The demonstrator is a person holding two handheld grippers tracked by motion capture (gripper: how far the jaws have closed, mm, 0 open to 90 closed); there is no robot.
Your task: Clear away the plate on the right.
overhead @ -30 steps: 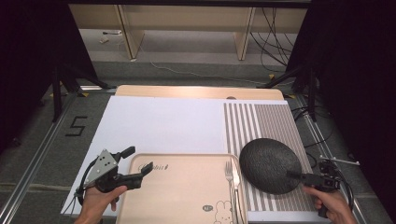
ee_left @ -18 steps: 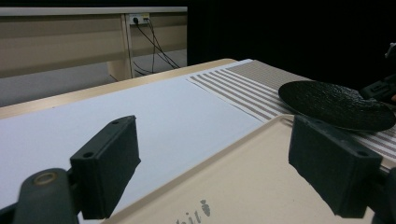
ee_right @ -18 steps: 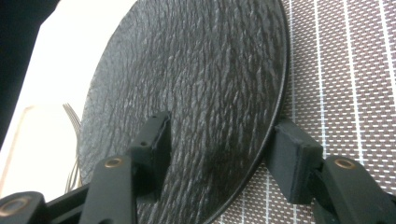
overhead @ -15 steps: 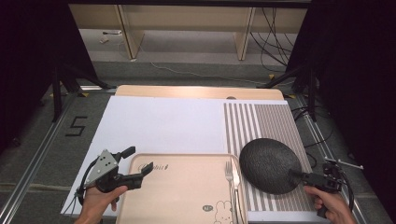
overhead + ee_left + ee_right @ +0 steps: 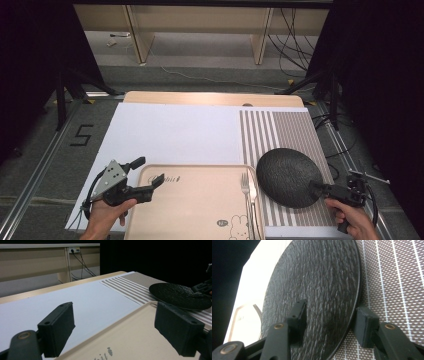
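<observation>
A round black textured plate (image 5: pixel 289 176) lies on the striped placemat (image 5: pixel 280 127), and it also shows in the left gripper view (image 5: pixel 178 295). My right gripper (image 5: pixel 320 188) reaches its near right rim. Seen from the right gripper (image 5: pixel 329 322), one jaw lies over the plate's (image 5: pixel 317 280) top and the other beside the rim. The jaws have just been closing with the rim between them, and I see no firm press, so it is open. My left gripper (image 5: pixel 148 171) stands open astride the far left edge of the beige tray (image 5: pixel 200 210); its jaws (image 5: pixel 113 332) hold nothing.
A fork (image 5: pixel 247 195) lies along the tray's right side, close to the plate. A white sheet (image 5: pixel 175 132) covers the table's left and middle. Desk legs and cables stand on the floor beyond the far edge.
The right hand has shifted very slightly at the plate's rim. Plate, tray, fork and left gripper keep their places.
</observation>
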